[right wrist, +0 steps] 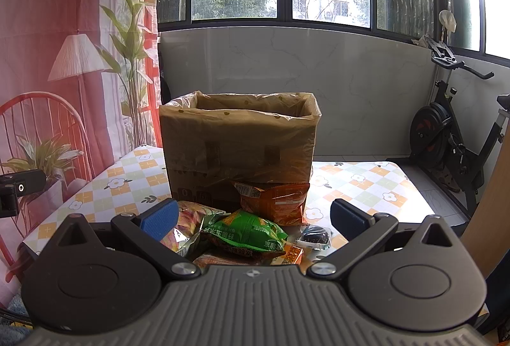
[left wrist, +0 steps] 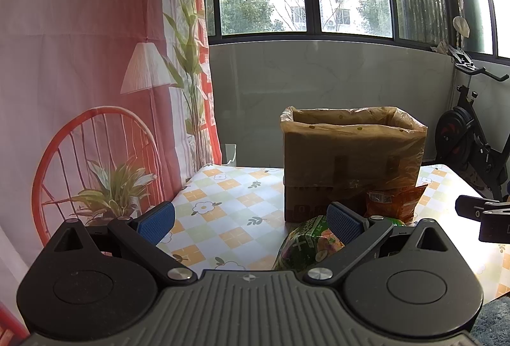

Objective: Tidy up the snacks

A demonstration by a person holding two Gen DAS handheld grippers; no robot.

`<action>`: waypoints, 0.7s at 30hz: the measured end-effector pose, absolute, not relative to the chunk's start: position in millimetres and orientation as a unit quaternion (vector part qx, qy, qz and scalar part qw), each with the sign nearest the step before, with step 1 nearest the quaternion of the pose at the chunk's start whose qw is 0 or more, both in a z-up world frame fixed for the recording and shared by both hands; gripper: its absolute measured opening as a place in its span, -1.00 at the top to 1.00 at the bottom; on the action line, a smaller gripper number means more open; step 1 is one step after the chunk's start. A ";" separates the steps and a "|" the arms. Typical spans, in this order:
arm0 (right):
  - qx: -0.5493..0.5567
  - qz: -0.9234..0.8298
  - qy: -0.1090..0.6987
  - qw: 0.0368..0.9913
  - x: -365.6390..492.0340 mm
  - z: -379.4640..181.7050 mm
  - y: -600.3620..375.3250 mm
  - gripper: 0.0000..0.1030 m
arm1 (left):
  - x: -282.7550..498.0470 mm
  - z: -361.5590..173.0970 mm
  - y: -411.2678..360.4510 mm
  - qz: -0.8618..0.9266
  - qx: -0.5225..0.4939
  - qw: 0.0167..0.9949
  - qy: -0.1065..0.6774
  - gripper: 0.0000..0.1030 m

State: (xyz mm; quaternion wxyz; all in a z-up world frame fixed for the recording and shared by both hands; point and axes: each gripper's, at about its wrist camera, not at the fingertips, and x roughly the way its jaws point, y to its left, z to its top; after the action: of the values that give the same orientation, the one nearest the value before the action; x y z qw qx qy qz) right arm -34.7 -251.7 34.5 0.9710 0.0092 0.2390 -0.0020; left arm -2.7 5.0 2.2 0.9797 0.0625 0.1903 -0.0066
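both claws (left wrist: 251, 223) (right wrist: 253, 220) spread apart, empty; crinkly foil snack packets (right wrist: 245, 231) before plastic-lined cardboard box (right wrist: 239, 142)

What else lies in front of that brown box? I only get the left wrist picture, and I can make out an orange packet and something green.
Observer: A small dark item in clear wrap lies on the tablecloth, to the right of the pile.
Operator: Is there just the one orange packet?
Observer: No. Besides the one leaning on the box, a second orange packet peeks out from under a green packet.
Operator: Is the other tool holding anything?
Observer: No. The right gripper has its jaws wide apart and empty, with the pile just beyond them.
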 end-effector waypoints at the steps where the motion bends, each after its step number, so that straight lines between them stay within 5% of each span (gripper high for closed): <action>1: 0.009 -0.002 0.239 0.971 -34.6 34.5 -251.7 -1.00 | -2.6 2.0 4.9 -0.006 0.062 0.980 0.191 -0.99; 21: -0.004 0.008 0.231 0.973 -7.9 10.3 -260.9 -1.00 | 30.1 -25.0 5.0 -0.032 0.038 0.966 0.255 -0.86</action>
State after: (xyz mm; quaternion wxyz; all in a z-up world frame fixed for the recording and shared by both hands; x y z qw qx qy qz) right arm -7.9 -260.9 10.3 0.9730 -0.0044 0.2308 0.0084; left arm 30.1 5.0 -25.0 0.9656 0.0384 0.2553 -0.0317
